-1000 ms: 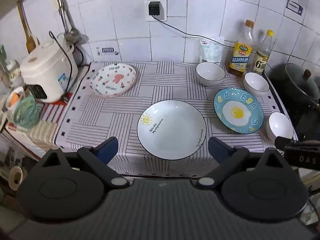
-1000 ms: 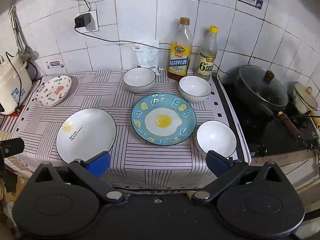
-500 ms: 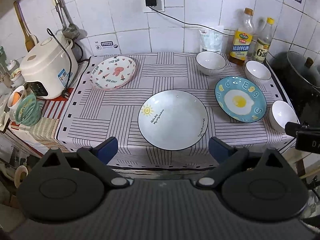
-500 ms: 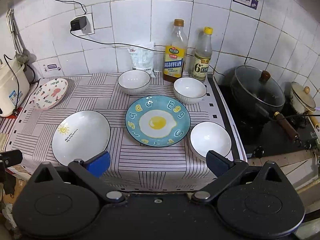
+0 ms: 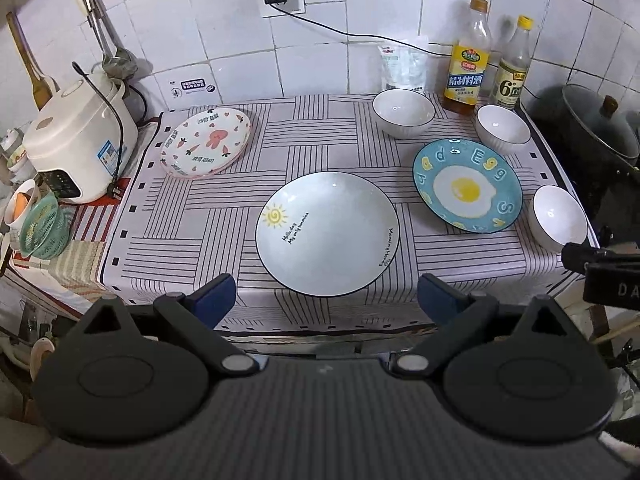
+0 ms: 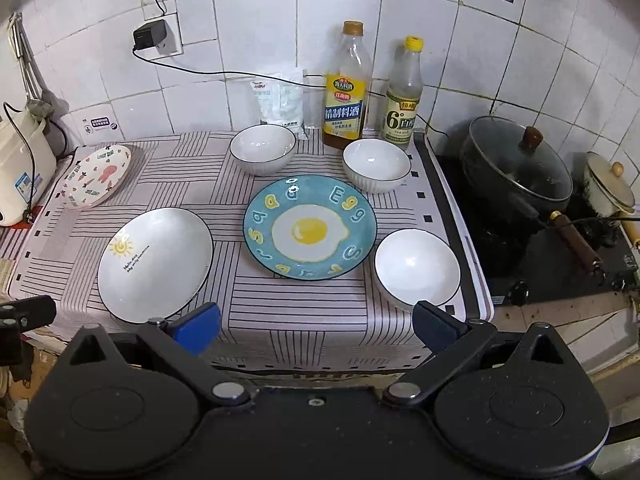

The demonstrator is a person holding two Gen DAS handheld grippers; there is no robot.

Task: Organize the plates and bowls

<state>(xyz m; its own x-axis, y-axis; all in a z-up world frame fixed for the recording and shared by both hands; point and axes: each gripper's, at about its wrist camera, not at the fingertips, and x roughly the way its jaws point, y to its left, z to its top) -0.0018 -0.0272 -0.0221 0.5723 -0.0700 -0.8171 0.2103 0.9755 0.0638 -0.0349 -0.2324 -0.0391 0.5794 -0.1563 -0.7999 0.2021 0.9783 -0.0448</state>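
Table (image 5: 200, 216) under striped cloth carries everything. White sun plate (image 5: 327, 233) sits at front edge, centre. Blue egg plate (image 5: 467, 185) toward right edge; pink rabbit plate (image 5: 206, 142) at back-left corner. Three white bowls: back edge (image 5: 403, 112), back-right corner (image 5: 502, 129), front-right corner (image 5: 558, 217). Left gripper (image 5: 325, 299) and right gripper (image 6: 316, 326) both spread wide, empty, off the front edge.

Left gripper (image 5: 326, 300) and right gripper (image 6: 316, 326) side by side, level, fingers (image 6: 198, 326) spread wide, nothing held.
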